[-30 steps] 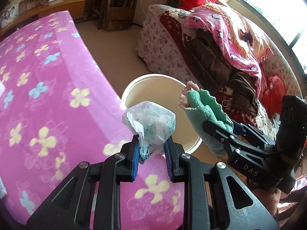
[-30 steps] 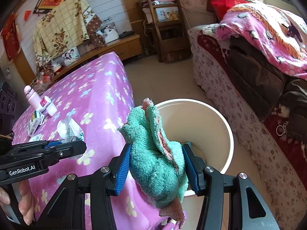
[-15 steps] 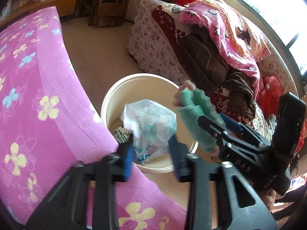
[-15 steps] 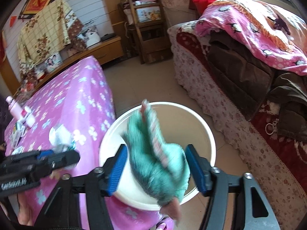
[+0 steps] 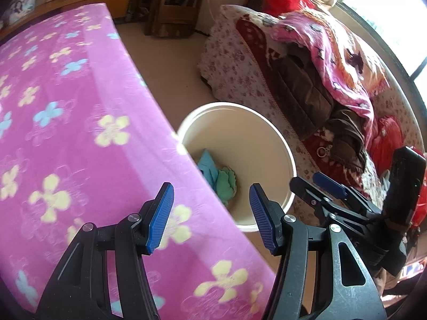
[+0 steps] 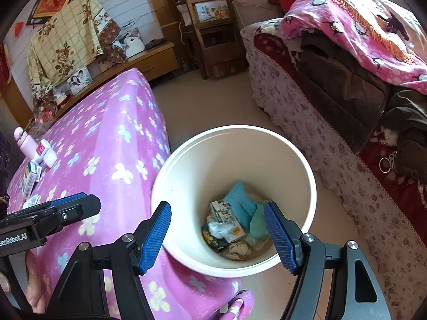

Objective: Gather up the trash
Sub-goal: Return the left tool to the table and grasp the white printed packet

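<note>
Both two-finger grippers stand with their blue-padded jaws spread wide and nothing between them. Seen from its own camera, the left gripper (image 5: 210, 213) hangs over the edge of the pink fleece table cover with yellow and blue flowers (image 5: 66, 122), its right finger over the round cream plastic bucket (image 5: 267, 128) that stands on the tan tiled floor (image 5: 170, 61) just beside the table. From the right wrist view, the right gripper (image 6: 218, 234) is held above the bucket's near rim, looking straight down into it.

At the bottom of the bucket lie the crumpled green terry cloth (image 6: 257, 224), a light blue cloth (image 6: 240, 205), a white and green printed carton (image 6: 226, 218), a crumpled clear plastic wrapper (image 6: 218, 228) and a ball of brown paper (image 6: 238, 250), all piled touching one another.

On the table's far side, well apart from the bucket, rest a pale pink bottle (image 6: 26, 144) and a small white and green box (image 6: 30, 177). A sofa draped in a pink blanket (image 6: 360, 26) stands across the floor
</note>
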